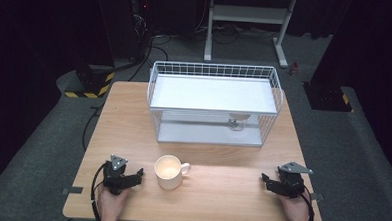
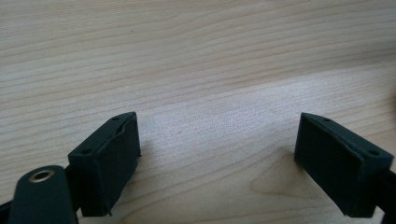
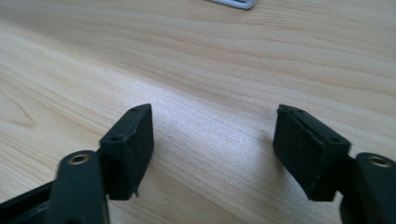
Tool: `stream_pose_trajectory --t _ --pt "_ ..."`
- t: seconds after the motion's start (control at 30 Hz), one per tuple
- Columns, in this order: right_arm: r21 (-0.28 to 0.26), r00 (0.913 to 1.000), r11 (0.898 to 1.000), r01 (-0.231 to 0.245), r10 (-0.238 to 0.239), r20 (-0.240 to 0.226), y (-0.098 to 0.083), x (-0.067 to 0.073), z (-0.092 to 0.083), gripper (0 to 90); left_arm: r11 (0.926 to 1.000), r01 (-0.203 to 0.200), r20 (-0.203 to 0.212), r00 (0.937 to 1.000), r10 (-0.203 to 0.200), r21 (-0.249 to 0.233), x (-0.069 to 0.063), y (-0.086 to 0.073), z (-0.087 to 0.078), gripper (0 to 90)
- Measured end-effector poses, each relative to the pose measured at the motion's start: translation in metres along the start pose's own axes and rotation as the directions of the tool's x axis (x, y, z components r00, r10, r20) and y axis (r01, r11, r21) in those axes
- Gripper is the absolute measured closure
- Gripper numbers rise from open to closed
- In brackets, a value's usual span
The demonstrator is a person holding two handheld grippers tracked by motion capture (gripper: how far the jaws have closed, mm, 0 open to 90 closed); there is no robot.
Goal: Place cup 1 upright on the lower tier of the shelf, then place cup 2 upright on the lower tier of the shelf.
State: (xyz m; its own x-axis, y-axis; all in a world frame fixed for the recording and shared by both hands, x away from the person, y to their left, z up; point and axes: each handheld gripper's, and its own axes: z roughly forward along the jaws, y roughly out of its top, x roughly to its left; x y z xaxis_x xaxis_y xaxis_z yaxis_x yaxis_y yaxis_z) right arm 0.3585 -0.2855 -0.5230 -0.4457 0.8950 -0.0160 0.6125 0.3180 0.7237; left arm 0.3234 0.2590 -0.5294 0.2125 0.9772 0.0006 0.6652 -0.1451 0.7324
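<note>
1. Nearest the person, two hands come in over the front edge of the wooden table [image 1: 134, 100], each holding a black gripper low over the wood.
2. The left gripper [image 1: 140, 174] sits near the front left corner, its tips pointing right toward the mug. In the left gripper view its jaws stand spread apart with bare wood grain between the two pads [image 2: 114, 163]; nothing is pinched.
3. The right gripper [image 1: 264, 180] sits near the front right corner, tips pointing left, well apart from the mug. In the right gripper view its jaws are likewise spread, with bare table between them, and a pale corner of the rack shows at the top edge.
4. A black cable [image 1: 96, 186] loops back from the left gripper along the hand.
5. Between the two grippers, closer to the left one, a cream mug [image 1: 169, 172] stands upright on the table, its handle turned to the right. The left gripper's tips are just beside it; I cannot tell whether they touch.
6. Farther back, a white wire rack [image 1: 214, 70] stands at the rear of the table, with a flat white shelf on top.
7. Under that shelf, toward the right, a small pale object [image 1: 237, 123] rests on the lower level; it is too indistinct to name.
8. Beyond the table, the dark floor carries cables and the legs of a grey metal stand [image 1: 248, 15].
</note>
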Motion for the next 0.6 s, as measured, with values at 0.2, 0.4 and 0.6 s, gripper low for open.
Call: stream_pose_trajectory --t 0.2,0.4,0.6 --pt "0.009 1.0 1.0 -0.003 0.003 0.003 0.002 0.0 0.003 22.0 1.0 0.007 -0.007 1.0 -0.007 0.002 -0.003 0.0 0.0 13.7" --pt "0.014 1.0 1.0 -0.007 0.007 0.001 0.003 0.001 0.004 20.7 0.9999 -0.012 0.04 0.9991 0.012 -0.003 -0.009 0.0 -0.002 10.9" --pt "0.013 1.0 1.0 -0.007 0.007 0.002 0.003 0.001 0.004 20.7 0.9993 -0.028 0.094 0.9951 0.03 -0.027 -0.018 0.001 -0.009 6.6"
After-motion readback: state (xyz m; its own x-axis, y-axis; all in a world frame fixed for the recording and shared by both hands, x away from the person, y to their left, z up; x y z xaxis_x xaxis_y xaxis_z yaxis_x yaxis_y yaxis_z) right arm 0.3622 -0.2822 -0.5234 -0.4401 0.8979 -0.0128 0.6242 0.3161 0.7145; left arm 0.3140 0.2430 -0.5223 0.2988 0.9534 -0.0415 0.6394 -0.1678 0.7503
